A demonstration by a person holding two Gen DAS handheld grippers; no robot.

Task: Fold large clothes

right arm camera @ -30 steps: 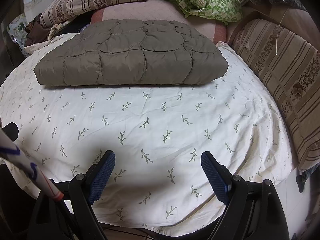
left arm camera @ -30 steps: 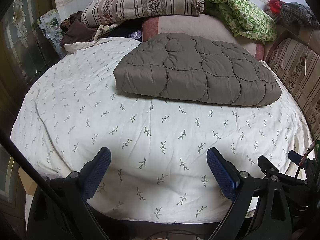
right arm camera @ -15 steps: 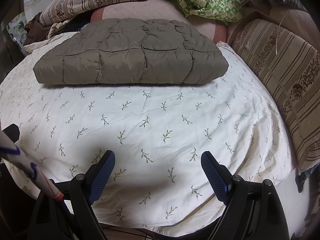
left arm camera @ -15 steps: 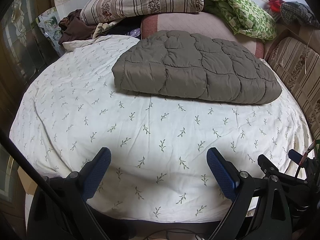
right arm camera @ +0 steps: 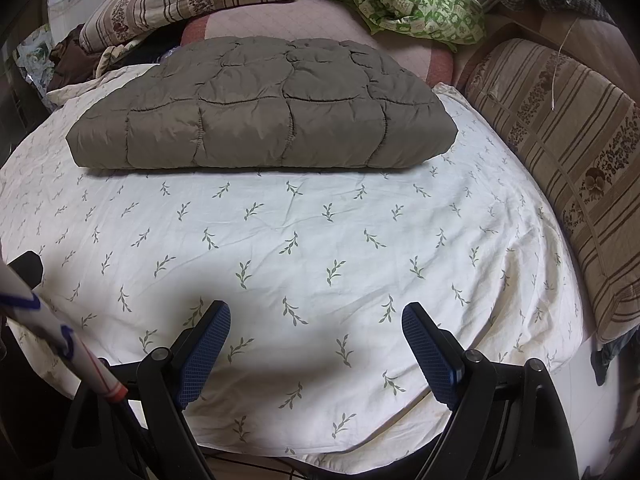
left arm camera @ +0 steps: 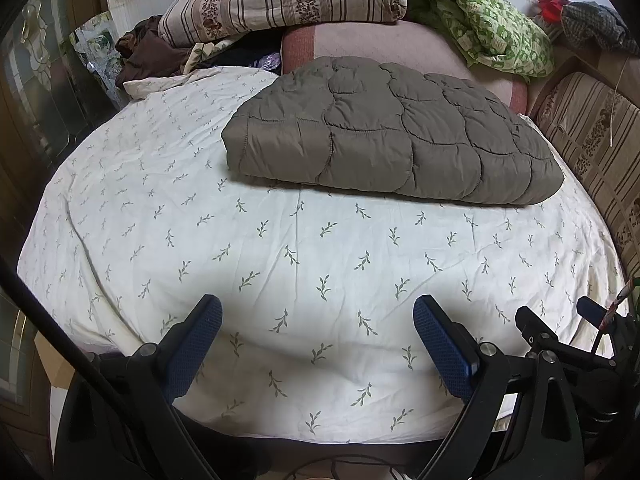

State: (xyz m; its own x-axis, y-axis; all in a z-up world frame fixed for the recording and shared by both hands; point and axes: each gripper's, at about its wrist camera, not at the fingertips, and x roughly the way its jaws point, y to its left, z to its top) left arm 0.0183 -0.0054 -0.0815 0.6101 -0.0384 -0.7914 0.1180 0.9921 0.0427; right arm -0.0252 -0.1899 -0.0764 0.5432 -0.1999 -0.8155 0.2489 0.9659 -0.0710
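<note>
Your left wrist view takes in the dark glass-fronted cabinet (left arm camera: 36, 92) off the bed's left edge and the brown crumpled cloth (left arm camera: 150, 56) at the far left corner; your right wrist view shows instead the long striped brown bolster (right arm camera: 560, 148) running down the bed's right edge; the folded olive-grey quilted puffer garment (left arm camera: 384, 136) (right arm camera: 260, 116) lies flat as a thick rectangle toward the far edge of the white leaf-print bedsheet (left arm camera: 280, 264) (right arm camera: 320, 240), its near fold straight, its far side against the pink cushion (left arm camera: 380, 44); the near half of the sheet is bare and only lightly creased; your left gripper (left arm camera: 318, 344) and right gripper (right arm camera: 316, 348) both hang over the near edge, jaws spread wide, nothing between them.
</note>
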